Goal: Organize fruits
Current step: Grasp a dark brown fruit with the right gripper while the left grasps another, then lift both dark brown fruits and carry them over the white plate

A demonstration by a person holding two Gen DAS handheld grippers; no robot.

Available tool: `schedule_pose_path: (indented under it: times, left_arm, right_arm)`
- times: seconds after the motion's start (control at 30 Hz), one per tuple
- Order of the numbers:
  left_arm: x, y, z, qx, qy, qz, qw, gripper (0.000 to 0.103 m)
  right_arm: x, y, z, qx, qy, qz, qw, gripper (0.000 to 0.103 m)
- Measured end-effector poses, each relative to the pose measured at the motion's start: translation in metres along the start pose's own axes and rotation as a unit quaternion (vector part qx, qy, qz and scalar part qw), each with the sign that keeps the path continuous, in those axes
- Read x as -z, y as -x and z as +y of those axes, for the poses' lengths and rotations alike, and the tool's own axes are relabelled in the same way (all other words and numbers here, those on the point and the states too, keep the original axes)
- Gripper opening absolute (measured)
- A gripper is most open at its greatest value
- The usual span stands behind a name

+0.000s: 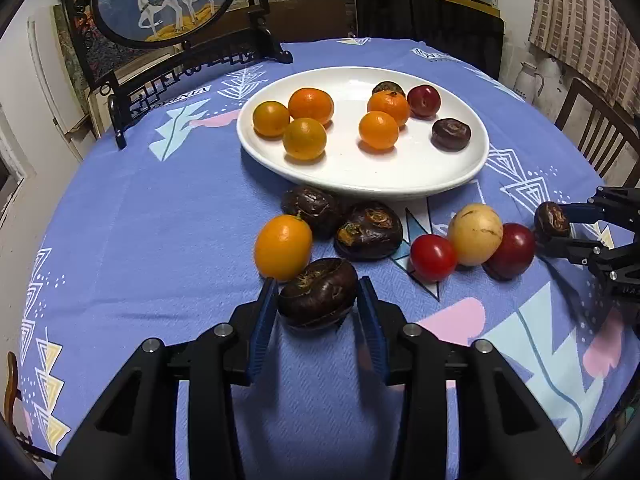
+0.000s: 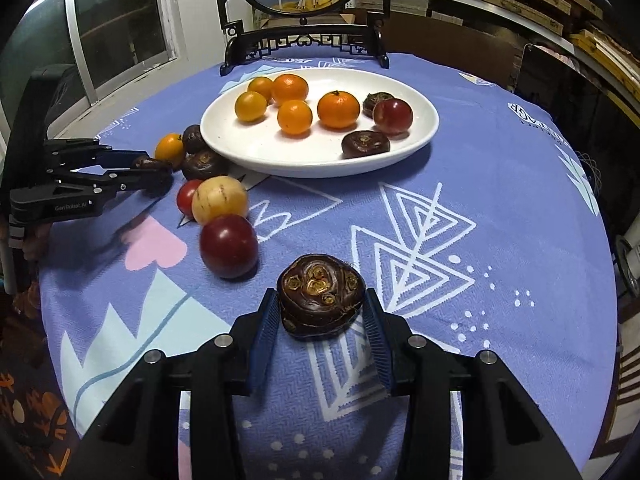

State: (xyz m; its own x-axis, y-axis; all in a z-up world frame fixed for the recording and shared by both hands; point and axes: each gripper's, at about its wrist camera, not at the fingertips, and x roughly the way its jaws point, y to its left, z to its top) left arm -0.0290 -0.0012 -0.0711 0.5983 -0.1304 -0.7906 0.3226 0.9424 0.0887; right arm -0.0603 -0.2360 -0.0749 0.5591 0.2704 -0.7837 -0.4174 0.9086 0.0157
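Observation:
A white plate [image 1: 360, 172] holds several oranges, a red plum [image 1: 423, 101] and dark brown water chestnuts. On the cloth in front lie an orange [image 1: 282, 246], two dark chestnuts [image 1: 368, 230], a cherry tomato [image 1: 433, 258], a yellow fruit [image 1: 475, 234] and a dark red plum [image 1: 512, 250]. My left gripper [image 1: 318, 300] is shut on a dark chestnut [image 1: 318, 298]. My right gripper [image 2: 322, 308] is shut on another chestnut [image 2: 320, 300]; it also shows in the left wrist view [image 1: 552, 226]. The left gripper shows in the right wrist view [image 2: 154, 174].
A dark carved stand with a round deer picture [image 1: 160, 0] stands at the table's far edge. The round table has a blue patterned cloth [image 1: 160, 240]. Wooden chairs [image 1: 596, 132] stand at the right, a window [image 2: 112, 32] at the left.

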Motion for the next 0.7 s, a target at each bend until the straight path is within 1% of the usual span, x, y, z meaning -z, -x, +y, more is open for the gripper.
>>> schedule_pose_path:
  times: [0.27,0.37,0.47,0.6,0.7]
  left_arm:
    - [-0.002,0.021,-0.003,0.006,-0.002,-0.024,0.9997,0.04]
    - [-0.006,0.023,-0.008,0.005,-0.006,-0.028,0.9996,0.04]
    - [-0.01,0.023,-0.015,-0.006,-0.014,-0.034,0.9993,0.04]
    - [-0.016,0.022,-0.022,0.001,-0.016,-0.036,0.9992,0.04]
    - [-0.022,0.021,-0.024,-0.005,-0.016,-0.039,0.9991,0.04]
  right_arm:
    - [-0.003,0.009,0.003,-0.007,-0.008,-0.011,1.0,0.043]
    - [-0.005,0.011,0.006,-0.017,-0.011,-0.016,1.0,0.043]
    - [-0.008,0.013,0.011,-0.023,-0.007,-0.018,1.0,0.043]
    - [-0.011,0.014,0.016,-0.03,-0.005,-0.018,0.999,0.043]
    - [-0.017,0.015,0.019,-0.034,-0.004,-0.024,0.999,0.043]
